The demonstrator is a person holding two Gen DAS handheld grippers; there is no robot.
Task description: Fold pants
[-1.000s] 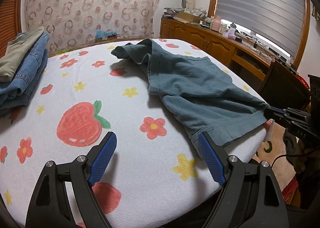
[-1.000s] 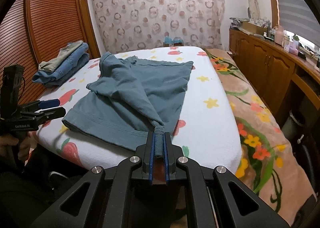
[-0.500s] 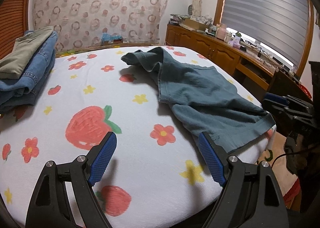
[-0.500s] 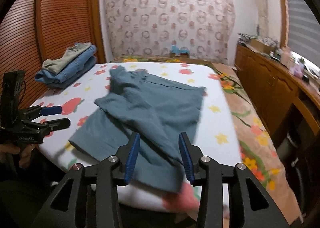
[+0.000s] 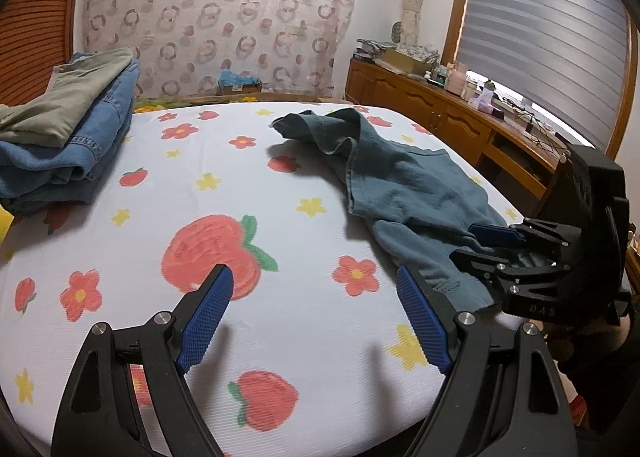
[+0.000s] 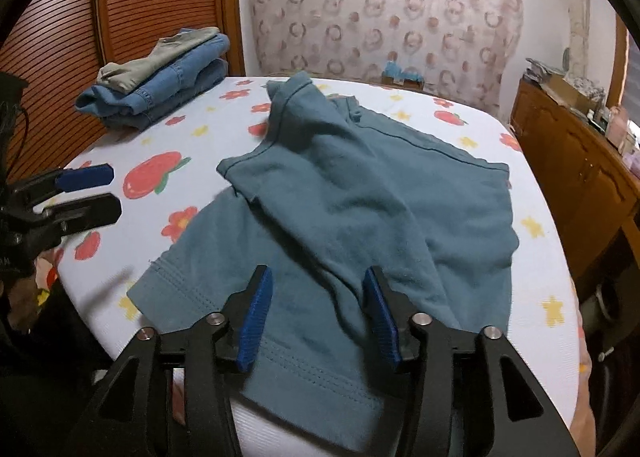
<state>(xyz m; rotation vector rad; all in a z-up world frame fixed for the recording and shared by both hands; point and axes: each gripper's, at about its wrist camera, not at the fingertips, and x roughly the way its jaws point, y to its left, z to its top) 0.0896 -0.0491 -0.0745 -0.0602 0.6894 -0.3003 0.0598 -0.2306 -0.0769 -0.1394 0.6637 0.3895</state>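
My right hand-held gripper (image 6: 316, 311) jaws just opened over crumpled teal cotton pants (image 6: 360, 197) on the bed (image 5: 280, 337), probably not touching; left hand-held gripper (image 5: 316, 317) wide open, empty

Sideboard clutter (image 5: 460, 75) indistinct

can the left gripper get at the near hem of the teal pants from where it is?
Probably yes. The left gripper is open over bare sheet, and the teal pants hem lies just to its right with nothing between; the right gripper hovers open close by.
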